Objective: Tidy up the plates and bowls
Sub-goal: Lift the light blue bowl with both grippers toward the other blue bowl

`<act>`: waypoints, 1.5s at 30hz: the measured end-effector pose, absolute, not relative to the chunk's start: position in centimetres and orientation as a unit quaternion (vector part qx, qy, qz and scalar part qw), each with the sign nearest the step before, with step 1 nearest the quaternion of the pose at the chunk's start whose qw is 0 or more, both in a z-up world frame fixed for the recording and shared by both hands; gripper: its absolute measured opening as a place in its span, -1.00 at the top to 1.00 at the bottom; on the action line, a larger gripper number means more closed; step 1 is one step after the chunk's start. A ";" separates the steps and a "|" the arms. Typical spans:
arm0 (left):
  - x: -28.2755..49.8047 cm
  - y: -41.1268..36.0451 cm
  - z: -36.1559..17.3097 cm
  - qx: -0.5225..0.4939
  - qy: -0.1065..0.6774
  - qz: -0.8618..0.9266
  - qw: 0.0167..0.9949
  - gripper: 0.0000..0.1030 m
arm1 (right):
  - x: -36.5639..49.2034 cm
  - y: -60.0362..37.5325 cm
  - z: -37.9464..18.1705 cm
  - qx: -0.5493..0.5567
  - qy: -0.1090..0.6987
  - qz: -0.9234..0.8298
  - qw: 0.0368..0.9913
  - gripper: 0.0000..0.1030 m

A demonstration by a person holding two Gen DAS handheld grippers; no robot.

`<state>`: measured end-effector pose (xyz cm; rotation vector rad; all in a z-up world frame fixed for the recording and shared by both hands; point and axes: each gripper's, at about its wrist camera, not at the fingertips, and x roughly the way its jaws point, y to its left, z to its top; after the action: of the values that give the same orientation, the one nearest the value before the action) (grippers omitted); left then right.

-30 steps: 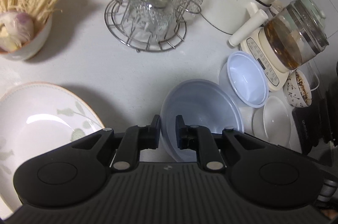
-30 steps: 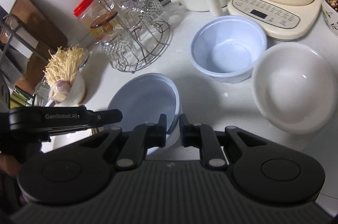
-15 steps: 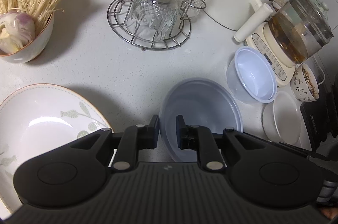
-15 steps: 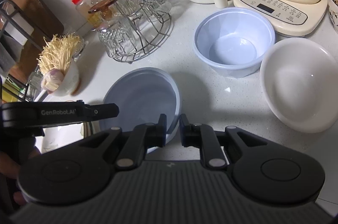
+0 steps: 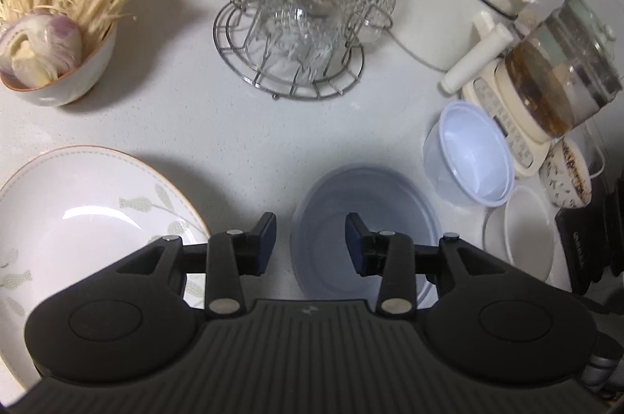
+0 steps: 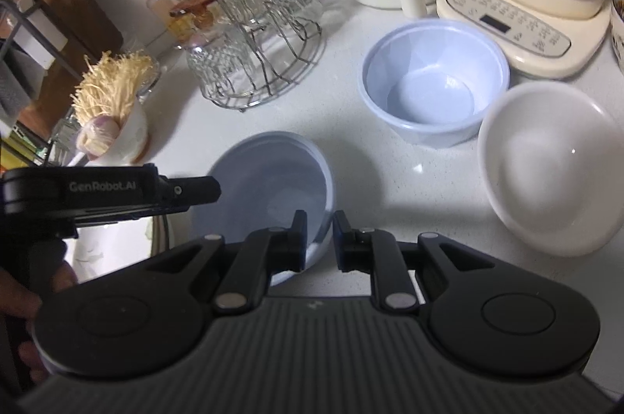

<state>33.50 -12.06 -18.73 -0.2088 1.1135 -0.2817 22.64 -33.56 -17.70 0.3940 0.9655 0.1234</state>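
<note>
1. Widest bare stretch of the counter [image 5: 218, 125] runs between the wire glass rack [image 5: 288, 55] at the back and the two dishes up front, the leaf-pattern plate [image 5: 78, 219] and the shallow blue bowl [image 5: 366, 219].
2. There's a narrow lane between those two dishes, and the left gripper [image 5: 311, 238] hangs spread right over it.
3. Right side is pretty jammed: deep blue bowl [image 6: 435, 84], white bowl [image 6: 553, 168] and kettle base [image 6: 518, 31] sit close together.
4. Mushroom bowl [image 5: 58, 70] blocks the back left corner.
5. Right gripper [image 6: 319, 238] straddles the shallow bowl's near rim.
</note>
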 end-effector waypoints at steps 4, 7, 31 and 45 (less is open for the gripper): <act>33.0 -12.2 -17.0 -0.097 0.511 -0.134 0.843 0.12 | 22.2 -34.0 -16.8 0.179 0.450 0.048 0.873 0.48; 32.4 -12.4 -15.2 -0.089 0.498 -0.137 0.851 0.12 | 21.6 -34.2 -15.5 0.173 0.436 0.046 0.882 0.48; 22.2 -13.1 -4.2 -0.067 0.415 -0.189 0.887 0.12 | 12.7 -34.4 -5.7 0.142 0.334 0.037 0.931 0.48; 18.4 -10.6 -4.8 -0.072 0.438 -0.209 0.871 0.12 | 9.3 -33.0 -5.3 0.159 0.342 0.010 0.926 0.48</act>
<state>18.41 -10.57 -4.78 -0.1514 0.9167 -0.4364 9.35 -33.03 -5.31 0.3255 0.7015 0.0199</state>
